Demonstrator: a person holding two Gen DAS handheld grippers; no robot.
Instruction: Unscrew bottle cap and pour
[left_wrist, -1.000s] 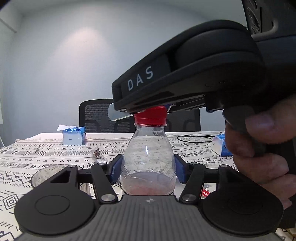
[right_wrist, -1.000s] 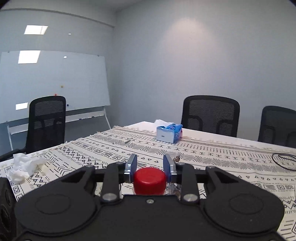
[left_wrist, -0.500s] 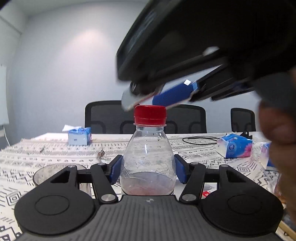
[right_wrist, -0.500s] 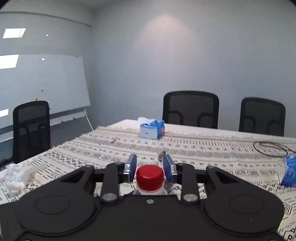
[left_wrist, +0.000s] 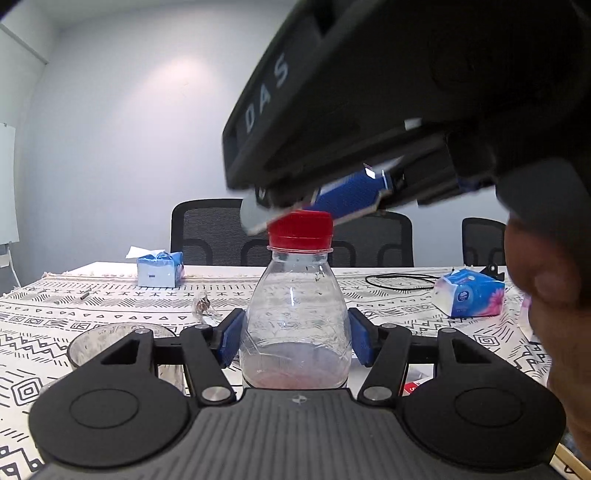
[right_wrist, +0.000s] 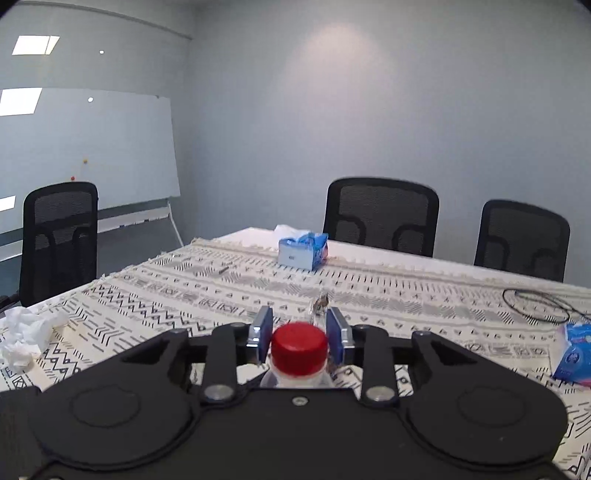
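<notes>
A clear plastic bottle (left_wrist: 295, 295) with a red cap (left_wrist: 300, 230) stands upright on the patterned tablecloth, a little pinkish liquid at its bottom. My left gripper (left_wrist: 295, 334) is shut on the bottle's body, a blue pad on each side. My right gripper (right_wrist: 299, 328) hovers tilted over the bottle top, open, its pads straddling the cap (right_wrist: 299, 343) at about the height of the cap's top. One of its blue pads (left_wrist: 351, 195) shows just above the cap. A hand (left_wrist: 546, 295) holds the right gripper.
An empty glass (left_wrist: 92, 339) stands left of the bottle, behind my left gripper's linkage. Farther back lie a blue tissue box (left_wrist: 159, 269), a tissue pack (left_wrist: 469, 295) and a black cable (left_wrist: 402, 280). Crumpled tissue (right_wrist: 26, 328) sits at the table's left edge; office chairs (right_wrist: 380, 218) stand beyond it.
The right gripper lifted off the cap and tilted, then came back down around it. Its jaw width looks unchanged. The left gripper and bottle stayed put.
</notes>
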